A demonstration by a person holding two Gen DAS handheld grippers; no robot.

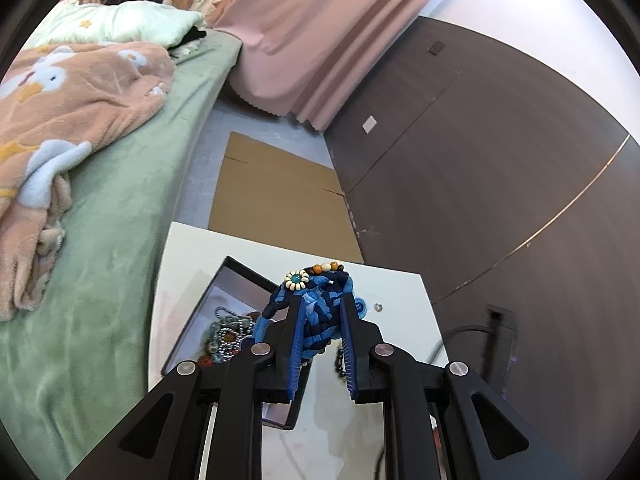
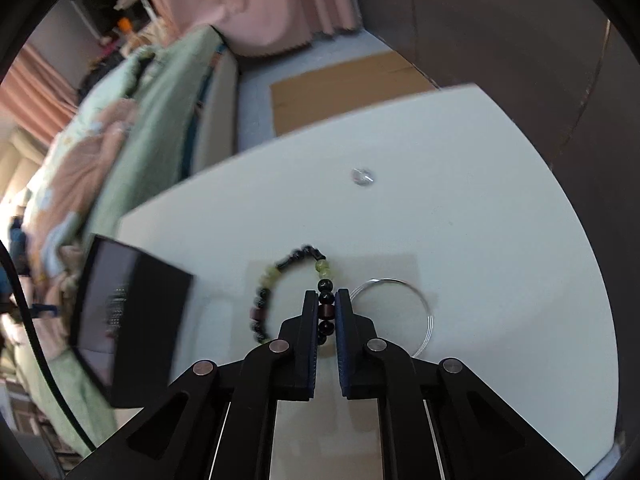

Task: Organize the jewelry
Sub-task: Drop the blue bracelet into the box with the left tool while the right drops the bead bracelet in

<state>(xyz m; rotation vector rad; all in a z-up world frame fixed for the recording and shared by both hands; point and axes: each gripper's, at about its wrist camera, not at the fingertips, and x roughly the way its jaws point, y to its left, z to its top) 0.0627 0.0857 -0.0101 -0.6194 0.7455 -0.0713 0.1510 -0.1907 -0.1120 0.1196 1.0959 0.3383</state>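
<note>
My braided bracelet point(image 1: 308, 304) sits between the left gripper point(image 1: 320, 300) fingertips, lifted over the white table point(image 1: 400, 292), jaws closed partway onto it. At its 8 o'clock, the black box point(image 1: 240, 270) holds more jewelry. My beaded bracelet point(image 2: 292, 292) lies on the table; the right gripper point(image 2: 325, 300) pinches its beads, jaws nearly closed. A wire bangle point(image 2: 394, 312) lies at 3 o'clock, just beside it.
</note>
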